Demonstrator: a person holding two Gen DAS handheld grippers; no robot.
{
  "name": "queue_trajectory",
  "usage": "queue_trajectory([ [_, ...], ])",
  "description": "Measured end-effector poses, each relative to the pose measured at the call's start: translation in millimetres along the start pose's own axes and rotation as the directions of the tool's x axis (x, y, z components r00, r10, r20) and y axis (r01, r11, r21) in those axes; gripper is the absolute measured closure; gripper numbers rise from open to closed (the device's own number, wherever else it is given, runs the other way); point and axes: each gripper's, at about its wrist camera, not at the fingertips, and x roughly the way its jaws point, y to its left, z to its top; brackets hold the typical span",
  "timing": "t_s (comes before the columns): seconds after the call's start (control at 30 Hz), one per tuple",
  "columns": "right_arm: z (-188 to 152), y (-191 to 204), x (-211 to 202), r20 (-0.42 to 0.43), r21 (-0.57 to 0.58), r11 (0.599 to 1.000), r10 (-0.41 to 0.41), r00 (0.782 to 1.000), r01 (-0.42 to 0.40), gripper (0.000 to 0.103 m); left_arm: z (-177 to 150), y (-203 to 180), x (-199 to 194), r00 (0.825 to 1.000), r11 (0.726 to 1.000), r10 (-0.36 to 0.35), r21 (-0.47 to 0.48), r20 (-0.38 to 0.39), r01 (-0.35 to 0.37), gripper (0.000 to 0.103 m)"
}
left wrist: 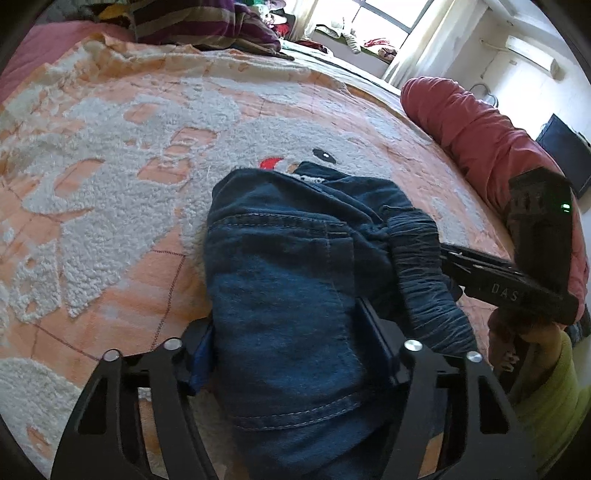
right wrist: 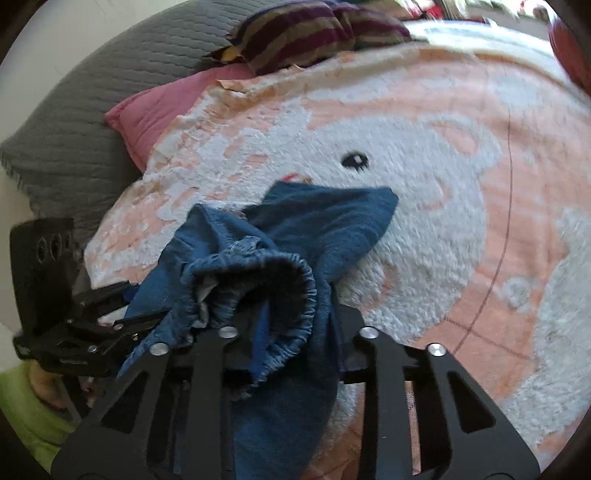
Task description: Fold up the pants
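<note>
Dark blue denim pants (left wrist: 288,266) lie bunched on the bed, with one leg end reaching toward the blanket's bear face. My left gripper (left wrist: 290,350) is shut on a thick fold of the denim, which fills the gap between its fingers. My right gripper (right wrist: 291,332) is shut on the gathered elastic waistband (right wrist: 295,273), which curls up in front of its jaws. The left wrist view shows the right gripper (left wrist: 447,254) coming in from the right and pinching that waistband. At the left of the right wrist view, the left gripper (right wrist: 140,314) holds the pants' (right wrist: 321,221) other side.
A fluffy peach and white blanket (left wrist: 110,166) covers the bed. A red rolled duvet (left wrist: 472,129) lies along the right side, a striped pillow (left wrist: 207,26) at the far end. A grey quilted cover (right wrist: 74,110) and a pink pillow (right wrist: 155,110) sit beyond. A green sleeve (left wrist: 546,398) is near.
</note>
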Motion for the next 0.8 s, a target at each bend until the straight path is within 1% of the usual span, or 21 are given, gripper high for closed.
queue_trajectory([
  [0.03,2,5,-3,0.014,-0.026,1.0,-0.01,1.0,0.011,0.088,1,0,-3,1.0,1.0,-0.006,-0.004,0.006,0.006,0.051],
  [0.07,4,11,-7,0.03,-0.053,0.998,-0.016,0.999,0.018,0.089,3,1,-5,1.0,1.0,-0.02,-0.011,0.011,0.02,0.054],
  [0.17,13,20,-12,0.053,-0.096,0.995,-0.02,0.998,0.025,0.089,9,0,-11,0.999,1.0,-0.028,-0.012,0.029,0.028,0.057],
  [0.43,45,40,-7,0.116,-0.196,0.979,-0.041,0.992,0.063,0.089,34,0,-17,0.997,1.0,-0.022,-0.003,0.075,0.022,0.058],
  [0.63,67,38,1,0.142,-0.207,0.975,-0.048,0.989,0.077,0.089,58,9,-16,0.994,1.0,0.002,-0.015,0.113,0.0,0.058],
  [0.8,78,32,15,0.138,-0.192,0.977,-0.068,0.988,0.094,0.089,72,13,-11,0.991,1.0,0.011,-0.012,0.131,-0.009,0.058],
])
